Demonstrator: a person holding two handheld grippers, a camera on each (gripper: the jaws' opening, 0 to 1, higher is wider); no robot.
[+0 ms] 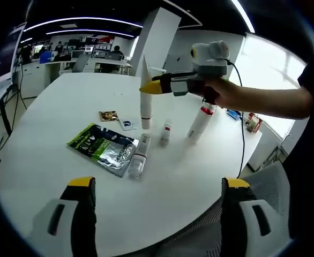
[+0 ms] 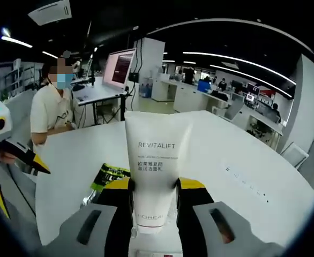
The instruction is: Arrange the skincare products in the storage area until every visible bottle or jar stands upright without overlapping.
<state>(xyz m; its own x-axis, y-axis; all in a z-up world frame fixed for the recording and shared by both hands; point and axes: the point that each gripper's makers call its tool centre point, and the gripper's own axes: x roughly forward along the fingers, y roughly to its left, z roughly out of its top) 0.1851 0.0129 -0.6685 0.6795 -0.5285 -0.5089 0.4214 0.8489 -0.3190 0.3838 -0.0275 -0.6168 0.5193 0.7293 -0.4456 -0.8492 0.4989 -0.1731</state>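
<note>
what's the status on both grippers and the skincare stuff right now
Right gripper shut on white Revitalift tube, upright. Left gripper open, hanging over the white table. Clear bottle lying flat against green-and-silver pouch.

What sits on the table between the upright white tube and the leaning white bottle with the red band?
In the left gripper view, a small white bottle stands between the upright white tube and the leaning white bottle; otherwise bare tabletop.
</note>
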